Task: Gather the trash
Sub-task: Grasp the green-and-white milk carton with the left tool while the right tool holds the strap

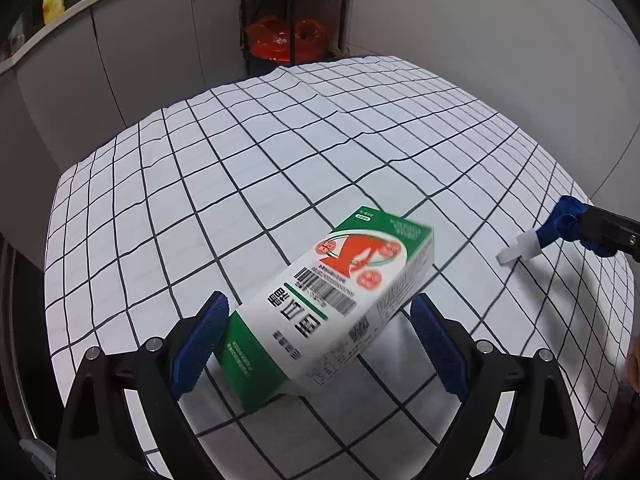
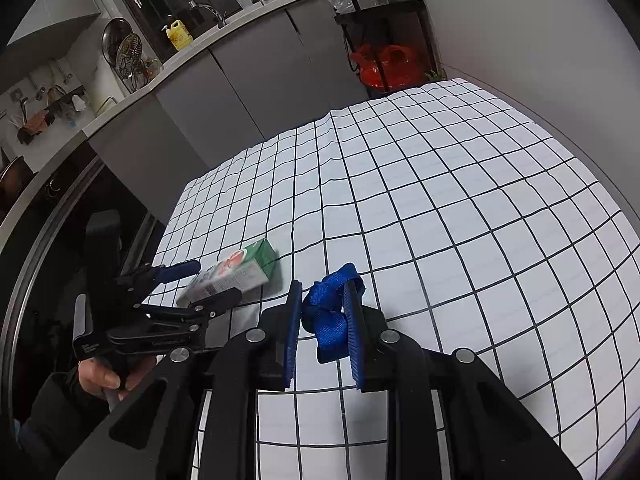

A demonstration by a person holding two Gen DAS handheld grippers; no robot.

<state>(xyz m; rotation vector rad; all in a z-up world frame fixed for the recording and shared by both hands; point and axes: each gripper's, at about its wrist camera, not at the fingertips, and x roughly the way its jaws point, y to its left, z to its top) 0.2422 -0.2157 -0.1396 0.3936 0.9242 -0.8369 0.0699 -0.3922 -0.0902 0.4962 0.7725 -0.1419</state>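
A green and white carton (image 1: 328,300) with a red logo lies tilted on the checked tablecloth (image 1: 280,160). My left gripper (image 1: 320,312) is open, its blue pads on either side of the carton's near end, with a gap on the right side. The carton looks slightly blurred. My right gripper (image 2: 322,292) is shut on a knotted blue strap (image 2: 330,316). In the left wrist view the right gripper (image 1: 576,226) shows at the right edge, with a small white piece (image 1: 518,248) sticking out from the strap. The carton (image 2: 236,274) and left gripper (image 2: 208,280) show in the right wrist view.
The table is covered by a white cloth with a black grid (image 2: 440,200). Behind it stand grey cabinets (image 1: 140,60), a black shelf with red plastic bags (image 1: 284,40), and a yellow bottle (image 1: 53,4) on the counter. The table's left edge drops off beside the carton.
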